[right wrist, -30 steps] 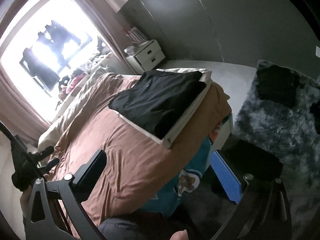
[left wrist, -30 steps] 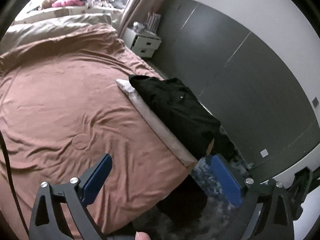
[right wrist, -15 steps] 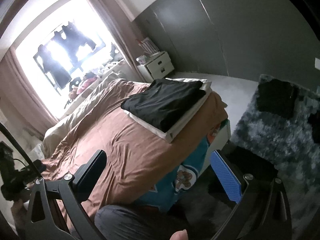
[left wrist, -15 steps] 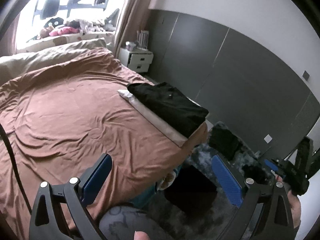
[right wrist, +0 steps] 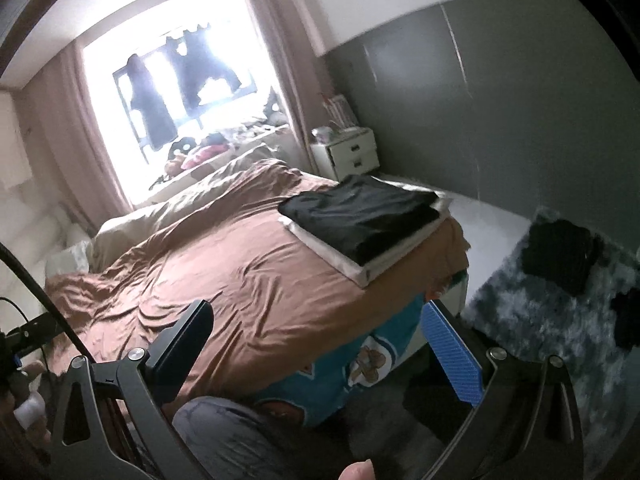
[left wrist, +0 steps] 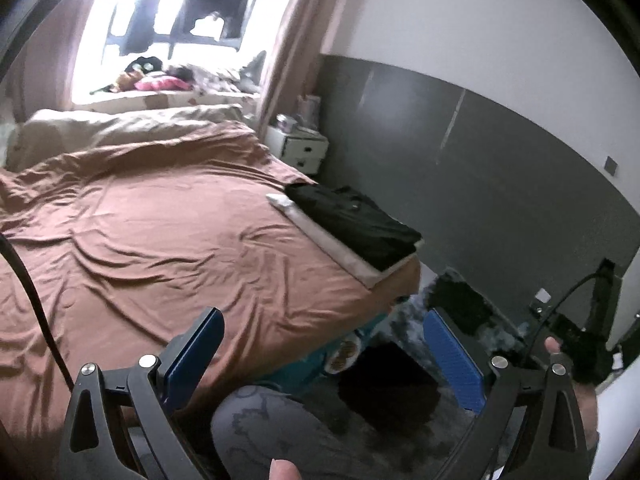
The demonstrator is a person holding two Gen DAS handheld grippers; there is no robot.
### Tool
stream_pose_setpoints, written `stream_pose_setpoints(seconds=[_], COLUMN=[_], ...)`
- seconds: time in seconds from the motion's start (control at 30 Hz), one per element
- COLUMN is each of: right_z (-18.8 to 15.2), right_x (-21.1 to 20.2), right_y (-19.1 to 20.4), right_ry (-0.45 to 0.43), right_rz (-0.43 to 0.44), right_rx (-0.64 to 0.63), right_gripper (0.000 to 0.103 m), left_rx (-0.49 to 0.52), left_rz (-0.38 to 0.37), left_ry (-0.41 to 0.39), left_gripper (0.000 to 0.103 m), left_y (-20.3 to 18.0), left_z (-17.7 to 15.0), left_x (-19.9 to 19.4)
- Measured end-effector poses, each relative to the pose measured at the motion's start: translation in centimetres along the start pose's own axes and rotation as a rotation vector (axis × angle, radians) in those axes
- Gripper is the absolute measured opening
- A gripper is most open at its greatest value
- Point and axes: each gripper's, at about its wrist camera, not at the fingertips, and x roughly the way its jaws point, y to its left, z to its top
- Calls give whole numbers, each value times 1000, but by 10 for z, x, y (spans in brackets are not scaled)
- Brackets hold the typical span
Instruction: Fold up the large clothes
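A: How do the jaws stand?
B: Both spread wide with nothing between them. The left gripper (left wrist: 320,356) and the right gripper (right wrist: 320,352) hang above the foot of the bed (left wrist: 160,240).
A: And the clothes?
B: A folded black garment (right wrist: 360,216) lies on a pale folded piece (right wrist: 352,268) at the bed's corner, at about one o'clock from each gripper. Further black clothes (right wrist: 560,256) lie on the shaggy rug (right wrist: 540,312), at about two o'clock in the right wrist view.
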Motion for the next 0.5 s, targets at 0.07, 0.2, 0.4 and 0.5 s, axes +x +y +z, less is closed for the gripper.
stream_pose_setpoints(seconds=[0.07,0.2,0.4,0.5], right_z=[-4,-14,-29,-39], right_x=[-1,3,10,16], right_y=[5,15,34,44], right_ry=[-8,-13,-28,-43], right_rz=[6,41,24,16], right_rx=[-20,-52,-145,-179], right_gripper=[103,103,103,103], left_rx=[2,-1,-20,-29], left_rz=[21,71,143,186], left_ry=[-23,-77,-124,-139], left_gripper=[100,100,100,100], left_y=[3,11,31,40], left_z=[-9,-25,-46,-54], left_x=[-10,-31,-52,-59])
